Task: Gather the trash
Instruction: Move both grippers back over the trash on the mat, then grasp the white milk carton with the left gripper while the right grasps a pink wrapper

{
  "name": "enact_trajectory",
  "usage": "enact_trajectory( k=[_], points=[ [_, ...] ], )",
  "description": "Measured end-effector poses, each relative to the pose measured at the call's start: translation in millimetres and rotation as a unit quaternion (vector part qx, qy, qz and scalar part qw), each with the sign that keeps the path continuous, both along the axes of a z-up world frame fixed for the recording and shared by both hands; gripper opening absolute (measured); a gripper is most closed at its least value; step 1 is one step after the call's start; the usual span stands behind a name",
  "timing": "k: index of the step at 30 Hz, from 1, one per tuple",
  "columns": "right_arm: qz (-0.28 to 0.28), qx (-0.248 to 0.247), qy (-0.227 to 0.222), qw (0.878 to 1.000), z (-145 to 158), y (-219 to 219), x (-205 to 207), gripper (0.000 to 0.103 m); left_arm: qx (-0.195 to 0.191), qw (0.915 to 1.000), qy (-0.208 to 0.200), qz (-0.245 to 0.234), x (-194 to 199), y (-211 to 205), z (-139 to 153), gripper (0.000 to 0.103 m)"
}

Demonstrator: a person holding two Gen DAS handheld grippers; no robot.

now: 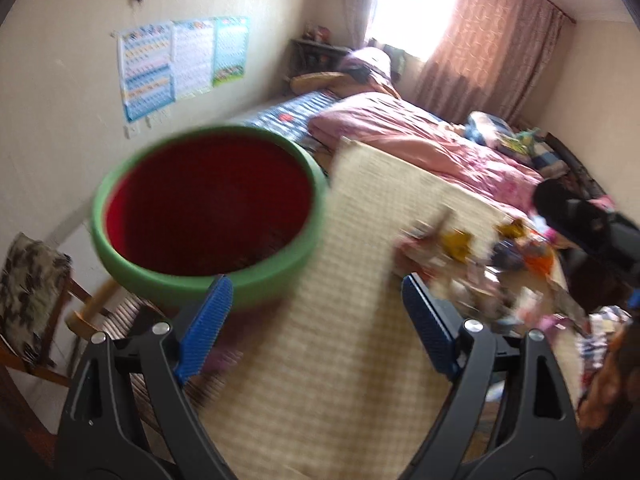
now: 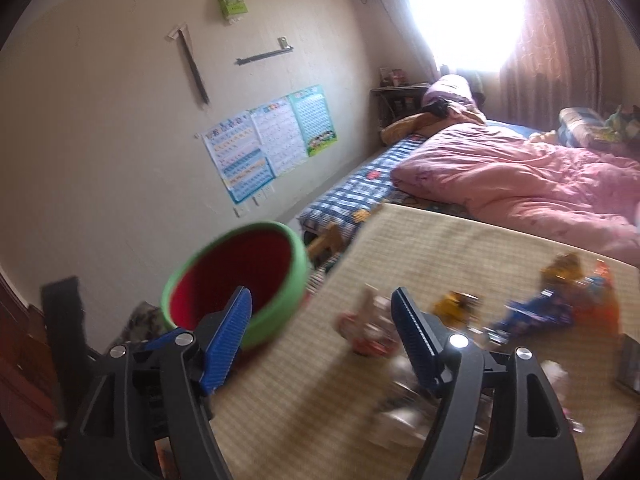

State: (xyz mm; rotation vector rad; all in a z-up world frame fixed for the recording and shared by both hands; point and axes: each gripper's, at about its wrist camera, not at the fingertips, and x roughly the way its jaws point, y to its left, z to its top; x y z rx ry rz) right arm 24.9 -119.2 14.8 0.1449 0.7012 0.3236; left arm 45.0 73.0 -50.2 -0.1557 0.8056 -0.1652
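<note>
Blue-padded claws hanging released and empty over crinkly wrapper litter.

Both the left claw (image 1: 316,308) and right claw (image 2: 322,320) are gaping above the checked tabletop (image 2: 440,240); the wrappers (image 2: 532,312) lying scattered there are looking light, soft and slippery, best pinched at a raised fold. Beside the tabletop's edge a green-rimmed red basin (image 1: 208,208) is waiting; beyond, a pink-quilted bed (image 2: 520,176) under a curtained window (image 2: 468,8).

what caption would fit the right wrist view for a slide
Open right gripper above a checked table, with a green-rimmed red bin at its left edge and blurred wrappers scattered ahead.
</note>
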Motion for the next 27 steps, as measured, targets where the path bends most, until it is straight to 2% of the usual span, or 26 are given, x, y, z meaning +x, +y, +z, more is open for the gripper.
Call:
enact_trajectory(
  k=[3, 9, 14, 17, 21, 27],
  points=[
    [-0.022, -0.023, 0.008, 0.999, -10.9, -31.8, -11.9, 0.070, -0.015, 0.9993, 0.017, -0.029, -19.7, -32.8, -3.3, 0.089],
    [-0.078, -0.034, 0.030, 0.996, -28.0, -98.3, -29.8, 0.070, -0.033, 0.9920, 0.066, -0.102, -53.5, -103.5, -17.9, 0.090],
    [-0.107, -0.038, 0.039, 0.993, -34.3, -138.7, -47.9, 0.070, -0.038, 0.9867, 0.080, -0.136, -75.1, -146.1, -23.9, 0.091],
    [-0.115, -0.040, 0.044, 0.992, -34.8, -155.6, -58.6, 0.071, -0.027, 0.9856, 0.089, -0.141, -80.8, -163.5, -30.2, 0.092],
    [-0.117, -0.042, 0.061, 0.990, -42.5, -169.9, -71.3, 0.071, -0.023, 0.9839, 0.122, -0.129, -78.2, -169.5, -45.0, 0.092],
    [-0.107, -0.021, 0.117, 0.987, -74.6, -176.7, -84.2, 0.071, -0.033, 0.9756, 0.189, -0.107, -68.0, -166.1, -76.4, 0.092]
  ],
)
